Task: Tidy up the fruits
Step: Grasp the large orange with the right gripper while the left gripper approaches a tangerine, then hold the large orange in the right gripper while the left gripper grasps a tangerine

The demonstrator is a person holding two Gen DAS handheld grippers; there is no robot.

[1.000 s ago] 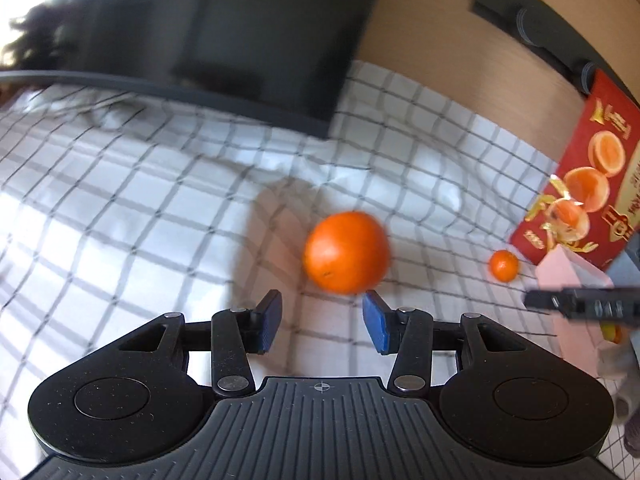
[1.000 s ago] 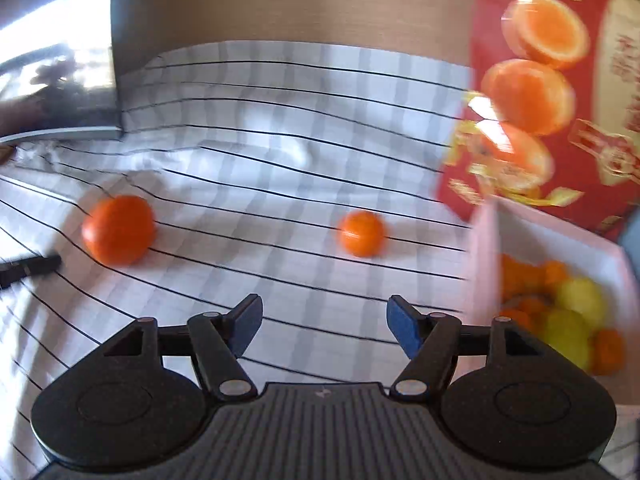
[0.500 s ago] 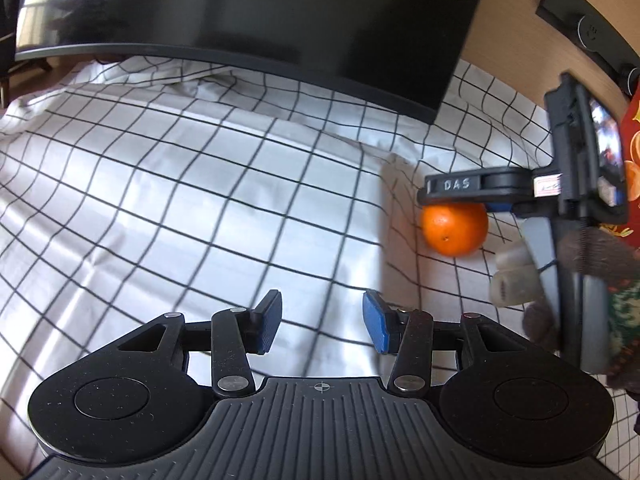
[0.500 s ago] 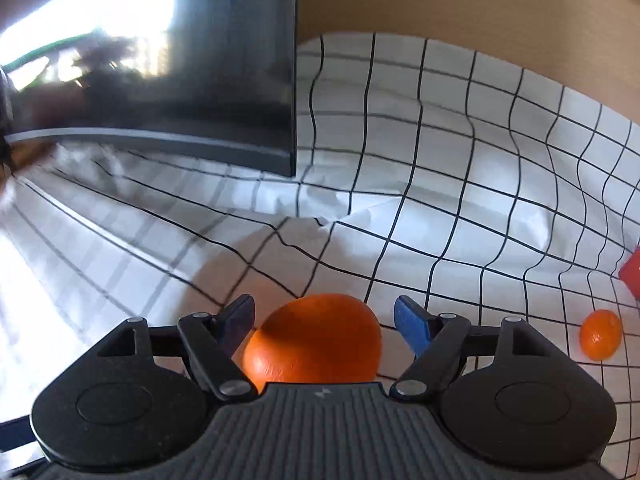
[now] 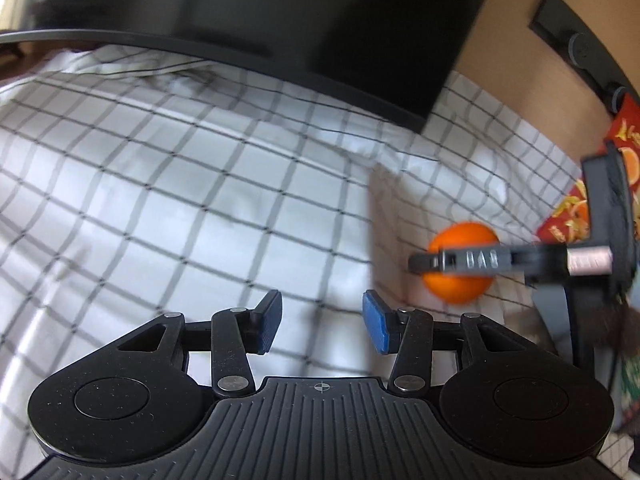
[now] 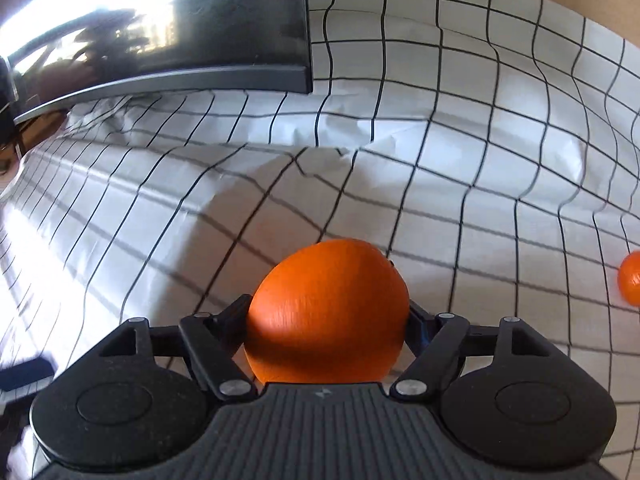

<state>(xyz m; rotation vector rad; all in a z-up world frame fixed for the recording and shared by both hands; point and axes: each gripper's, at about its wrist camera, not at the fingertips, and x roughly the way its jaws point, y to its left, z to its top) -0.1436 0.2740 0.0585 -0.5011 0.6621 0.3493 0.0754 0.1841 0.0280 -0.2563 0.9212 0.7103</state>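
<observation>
In the right wrist view my right gripper (image 6: 328,320) is shut on a large orange (image 6: 328,312), its fingers pressed against both sides, just above the checked cloth. A small orange (image 6: 631,278) lies on the cloth at the far right edge. In the left wrist view my left gripper (image 5: 322,326) is open and empty over the cloth. The same large orange (image 5: 460,288) shows to its right, held by the right gripper (image 5: 460,260), whose black finger crosses in front of it.
A dark monitor (image 5: 280,20) stands at the back on the white checked cloth (image 5: 180,208); it also shows in the right wrist view (image 6: 180,32). A red box printed with oranges (image 5: 580,208) stands at the far right, against a tan wall (image 5: 508,60).
My right gripper swung left to the large orange and closed its fingers on it. My left gripper drew back from that orange and stayed open.
</observation>
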